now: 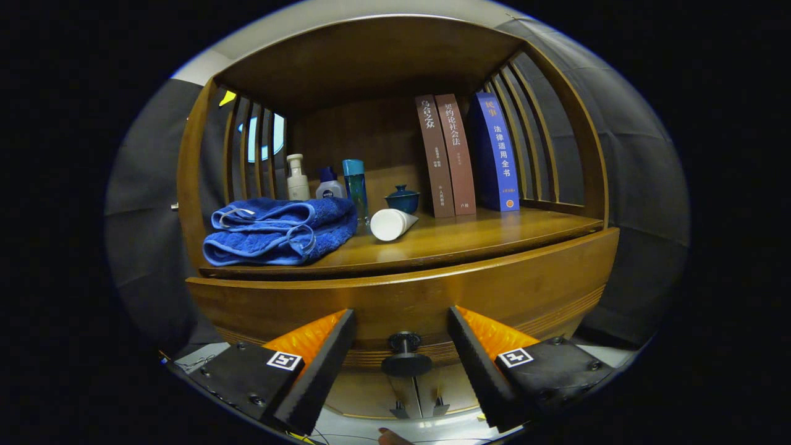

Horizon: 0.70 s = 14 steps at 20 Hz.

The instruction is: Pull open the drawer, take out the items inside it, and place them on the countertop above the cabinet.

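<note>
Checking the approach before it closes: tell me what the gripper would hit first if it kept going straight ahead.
Probably the drawer knob, which sits between the open gripper fingers, with the drawer front right behind it. Depth is hard to judge.

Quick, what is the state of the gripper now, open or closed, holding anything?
Gripper: jaws open, holding nothing; the drawer knob sits between them, untouched.

Gripper (401, 330) with screwed plates, square coded tags, wedge-shaped ribbed jaws.
</note>
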Motion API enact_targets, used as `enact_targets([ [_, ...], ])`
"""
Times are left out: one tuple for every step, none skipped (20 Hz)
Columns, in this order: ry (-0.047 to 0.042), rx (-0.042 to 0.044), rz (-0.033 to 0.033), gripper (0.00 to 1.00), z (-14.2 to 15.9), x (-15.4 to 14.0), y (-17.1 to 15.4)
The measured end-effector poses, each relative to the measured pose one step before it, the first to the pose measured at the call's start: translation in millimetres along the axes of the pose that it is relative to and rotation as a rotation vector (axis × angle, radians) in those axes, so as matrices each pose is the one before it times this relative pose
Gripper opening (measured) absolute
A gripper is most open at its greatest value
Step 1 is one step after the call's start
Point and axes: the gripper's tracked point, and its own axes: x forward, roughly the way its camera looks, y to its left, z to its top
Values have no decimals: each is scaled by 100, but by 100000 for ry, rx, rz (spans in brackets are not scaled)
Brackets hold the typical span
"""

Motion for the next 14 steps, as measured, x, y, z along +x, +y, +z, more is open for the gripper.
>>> enact_targets([
  [183,-174,18,99,42,336,26],
  [48,-237,16,99,67,163,-31],
  [98,-166,1,99,21,244,-47],
  [-565,-367,-250,99,35,55,31],
  [-47,-207,-173,100,-41,120,-3],
  [-652,-120,-167,99,105,-61,-23],
  [-129,230,-64,99,-31,0,-15],
  [-317,218,-38,99,-13,12,85],
  [164,-213,-52,99,-8,58,-22],
  [126,-215,65,99,33,-49,23],
  [460,1,195,99,-30,51,-23],
  [513,220,331,99,-3,-128,-47],
  [557,292,549,99,82,-124,38],
  [-37,-143,274,98,152,-211,-23],
])
